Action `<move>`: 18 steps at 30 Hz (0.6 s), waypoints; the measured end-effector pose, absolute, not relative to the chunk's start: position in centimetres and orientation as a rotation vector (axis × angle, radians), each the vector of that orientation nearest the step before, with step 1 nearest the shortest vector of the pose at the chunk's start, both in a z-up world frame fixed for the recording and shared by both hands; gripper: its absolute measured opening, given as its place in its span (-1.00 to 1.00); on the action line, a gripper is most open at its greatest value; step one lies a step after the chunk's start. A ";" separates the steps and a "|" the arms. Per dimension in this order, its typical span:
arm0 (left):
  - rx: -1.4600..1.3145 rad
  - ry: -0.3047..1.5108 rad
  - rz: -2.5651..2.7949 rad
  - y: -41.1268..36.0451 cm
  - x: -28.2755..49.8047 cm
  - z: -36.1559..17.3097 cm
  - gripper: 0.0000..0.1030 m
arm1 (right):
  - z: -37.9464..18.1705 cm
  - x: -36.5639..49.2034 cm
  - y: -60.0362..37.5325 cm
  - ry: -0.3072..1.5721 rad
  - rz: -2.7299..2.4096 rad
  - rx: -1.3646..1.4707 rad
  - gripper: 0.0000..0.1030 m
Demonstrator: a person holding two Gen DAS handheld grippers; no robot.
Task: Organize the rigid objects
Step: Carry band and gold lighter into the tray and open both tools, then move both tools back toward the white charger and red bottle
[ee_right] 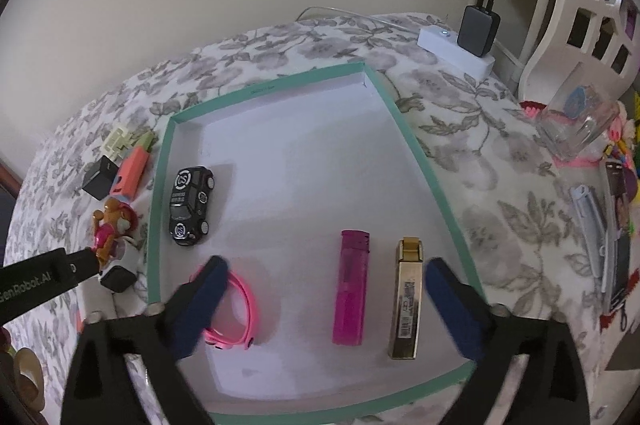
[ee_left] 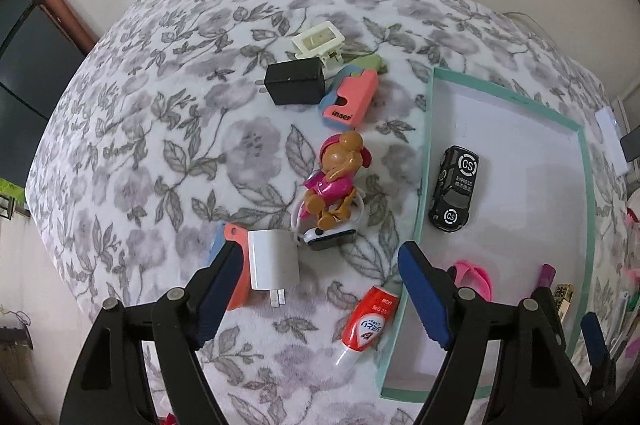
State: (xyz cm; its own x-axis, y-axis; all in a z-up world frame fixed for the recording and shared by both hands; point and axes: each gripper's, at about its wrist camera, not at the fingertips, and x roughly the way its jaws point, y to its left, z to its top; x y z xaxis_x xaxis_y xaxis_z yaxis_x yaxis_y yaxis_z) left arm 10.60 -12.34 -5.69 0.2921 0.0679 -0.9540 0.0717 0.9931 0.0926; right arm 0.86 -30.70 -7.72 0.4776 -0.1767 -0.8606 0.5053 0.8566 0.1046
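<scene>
Left tongs: spread wide, pinching nothing, hanging over the floral cloth beside the tray.
Right tongs: spread wide, nothing between the pads, hanging over the near end of the tray.
Tray: shallow, white floor, teal rim, lying on the floral cloth.
Inside the tray: black toy car near the left wall; pink band at the near left; pink lighter and gold lighter lying side by side, apart.
On the cloth left of the tray: white charger, red and white tube just beside the tray wall, cartoon figure, pink and blue case, black adapter, cream clip.
Behind the tray: white power strip with a dark plug in it.
</scene>
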 end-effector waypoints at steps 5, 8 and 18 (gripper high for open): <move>0.110 1.277 0.001 -12.0 10.7 -5.7 0.56 | -6.9 1.0 -30.6 0.955 -0.436 0.353 1.00; 0.099 1.281 0.005 -11.6 10.7 -5.6 0.56 | -6.5 1.1 -30.6 0.934 -0.402 0.385 1.00; 0.039 1.269 0.015 -9.6 11.1 -4.4 0.56 | -3.5 1.6 -28.9 0.856 -0.368 0.386 1.00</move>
State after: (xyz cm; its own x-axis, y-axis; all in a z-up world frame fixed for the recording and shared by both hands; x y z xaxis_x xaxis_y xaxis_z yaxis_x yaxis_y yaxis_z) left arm 11.07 -9.65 -4.41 0.2971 0.0323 -0.9543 0.0104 0.9993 0.0370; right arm 1.60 -28.89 -3.51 0.6014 -0.1572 -0.7833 0.4603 0.8695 0.1789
